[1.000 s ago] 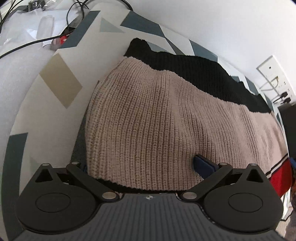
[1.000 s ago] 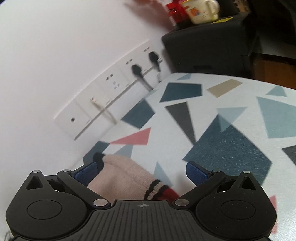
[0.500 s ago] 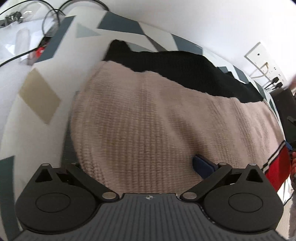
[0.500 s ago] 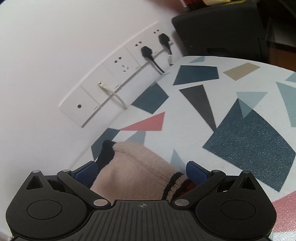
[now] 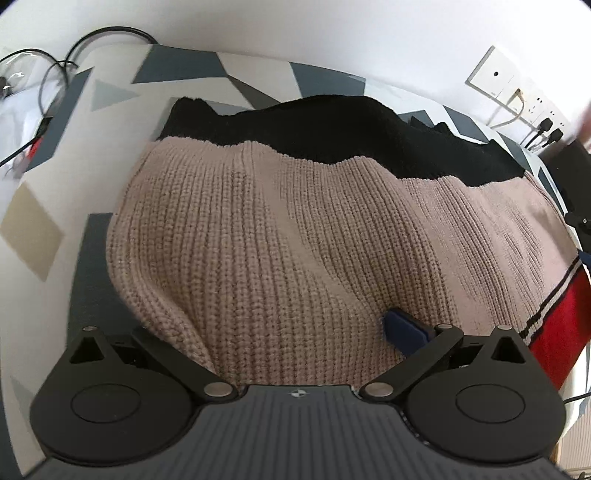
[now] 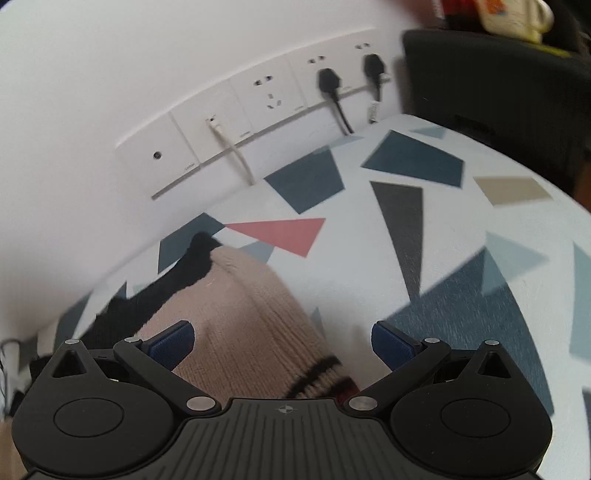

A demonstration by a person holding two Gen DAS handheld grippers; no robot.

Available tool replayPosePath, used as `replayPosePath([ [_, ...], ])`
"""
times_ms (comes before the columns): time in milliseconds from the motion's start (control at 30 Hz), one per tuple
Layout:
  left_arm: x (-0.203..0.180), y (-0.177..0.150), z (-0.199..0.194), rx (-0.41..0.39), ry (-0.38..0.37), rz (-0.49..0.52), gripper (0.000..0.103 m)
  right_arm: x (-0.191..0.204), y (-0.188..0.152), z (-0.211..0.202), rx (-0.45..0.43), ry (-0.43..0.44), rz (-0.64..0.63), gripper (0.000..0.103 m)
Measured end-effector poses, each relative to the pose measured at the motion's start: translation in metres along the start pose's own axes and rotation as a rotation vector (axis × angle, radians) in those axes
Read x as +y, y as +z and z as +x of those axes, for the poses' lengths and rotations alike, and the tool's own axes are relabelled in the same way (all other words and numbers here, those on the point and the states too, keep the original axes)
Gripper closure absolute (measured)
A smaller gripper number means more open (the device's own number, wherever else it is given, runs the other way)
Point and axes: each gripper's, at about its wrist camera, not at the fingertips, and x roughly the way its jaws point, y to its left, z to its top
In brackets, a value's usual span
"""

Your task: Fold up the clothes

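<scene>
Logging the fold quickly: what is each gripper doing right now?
Left gripper: cannot be told; beige knitted sweater hides one finger.
Right gripper: open, straddling the sweater.

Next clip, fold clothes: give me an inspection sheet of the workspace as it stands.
Surface: table with a white cloth printed in coloured triangles.
Job's things: knit sweater, beige with black and red bands, spread out, rumpled.
Clutter: mug on a black unit, blurred.
Grippers: left gripper wide apart, beige knit bunched between its fingers; right gripper open over the sweater's end.
Cables: two black plugs and a white cable in the wall sockets; black wires at the far left.
Surroundings: white wall.
</scene>
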Motion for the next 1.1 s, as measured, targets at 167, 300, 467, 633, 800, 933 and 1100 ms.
replayPosePath([
  [167,-0.025,0.012,0.014,0.015,-0.017,0.028,0.0,0.006,0.013,0.022,0.095,0.014,-0.128,0.001],
  [300,-0.04,0.017,0.022,0.03,-0.011,0.05,0.0,-0.006,0.02,0.026,0.133,-0.024,-0.167,0.001],
  [467,-0.035,0.013,0.022,0.004,-0.032,0.056,0.0,-0.026,0.013,0.031,0.222,0.059,-0.124,0.001],
  [633,-0.03,0.004,0.019,-0.063,-0.048,0.033,0.0,-0.022,0.014,0.033,0.223,0.039,-0.134,0.001],
  [800,-0.033,0.005,0.018,-0.061,-0.037,0.029,0.0,-0.019,0.015,0.035,0.225,0.027,-0.135,0.001],
  [933,-0.032,0.008,0.018,-0.041,-0.044,0.037,0.0,-0.016,0.015,0.037,0.232,0.022,-0.142,0.001],
  [1100,-0.047,0.013,0.023,-0.019,0.001,0.065,0.0,-0.008,0.012,0.039,0.254,0.039,-0.175,0.001],
])
